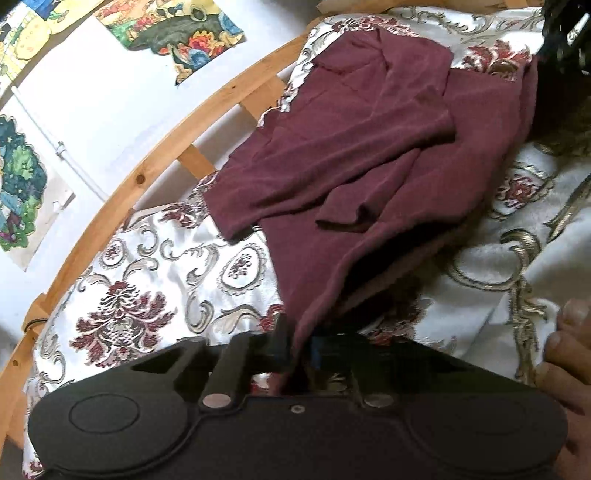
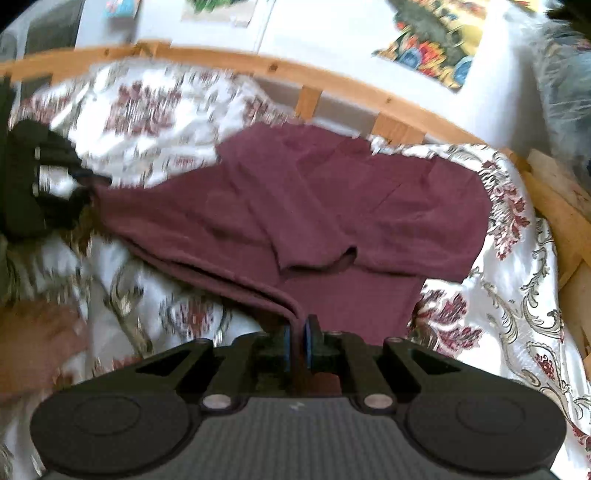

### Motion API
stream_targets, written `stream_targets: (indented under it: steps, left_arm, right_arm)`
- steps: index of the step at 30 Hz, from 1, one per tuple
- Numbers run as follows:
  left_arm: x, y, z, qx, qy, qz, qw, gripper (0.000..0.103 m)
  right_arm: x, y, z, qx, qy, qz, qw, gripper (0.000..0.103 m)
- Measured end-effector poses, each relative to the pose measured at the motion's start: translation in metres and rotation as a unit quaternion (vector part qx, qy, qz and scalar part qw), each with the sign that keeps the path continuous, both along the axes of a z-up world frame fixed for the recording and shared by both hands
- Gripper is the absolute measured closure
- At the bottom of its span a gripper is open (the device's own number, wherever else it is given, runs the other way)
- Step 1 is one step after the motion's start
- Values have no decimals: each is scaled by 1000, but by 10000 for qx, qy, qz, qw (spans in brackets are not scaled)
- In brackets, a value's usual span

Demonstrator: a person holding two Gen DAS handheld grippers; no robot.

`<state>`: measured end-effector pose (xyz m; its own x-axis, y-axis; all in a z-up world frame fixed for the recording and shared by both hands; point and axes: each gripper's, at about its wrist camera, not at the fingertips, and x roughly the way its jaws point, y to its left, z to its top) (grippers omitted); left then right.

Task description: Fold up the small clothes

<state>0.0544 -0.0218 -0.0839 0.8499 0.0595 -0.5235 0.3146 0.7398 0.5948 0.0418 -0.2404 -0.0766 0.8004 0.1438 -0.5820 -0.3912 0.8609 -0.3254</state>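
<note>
Both claws are clamped on the same maroon garment [image 2: 332,206]. Right gripper [image 2: 298,341], bottom centre of right wrist view, has its blue pads [image 2: 307,341] pinched on a folded hem edge; cloth runs up and away from it to mid-frame, spread over a white bedspread [image 2: 517,295] w/ red and grey floral print. Left gripper [image 1: 295,354], bottom centre of left wrist view, has its jaws nearly together on another edge of the garment, which climbs from there to upper right of frame. In right wrist view the left gripper shows at left edge, mid-height, gripping the garment's far left corner.

Hard to read: left claw's pads mostly buried under cloth, so exact contact pts unclear. Right wrist view blurred, esp. left half. A sleeve lies folded across the garment's middle. Fingers of a hand [image 1: 569,354] cut off at lower right of left view. Wooden bed rail [image 1: 155,162] and wall pictures [image 1: 184,33] behind, partly cropped.
</note>
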Motion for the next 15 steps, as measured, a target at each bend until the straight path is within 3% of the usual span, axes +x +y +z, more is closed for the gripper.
stream_targets:
  steps: [5,6,9,15]
  left_arm:
    - [-2,3,5,-215,-28,-4,9998,97]
    - [-2,4,7,-293,-39,21,9996,97]
    - [-5,8,14,-543,-113,97,9984,98]
    - [-24,21,46,-1181,-329,172,9923,98]
  right_arm:
    - [5,5,-19,-646,259,-81,9975,73]
    - [6,4,-21,-704,311,-104,9970,73]
    - [2,4,-19,-689,301,-57,9972,95]
    - [-18,11,7,-773,-14,-94,9970,96]
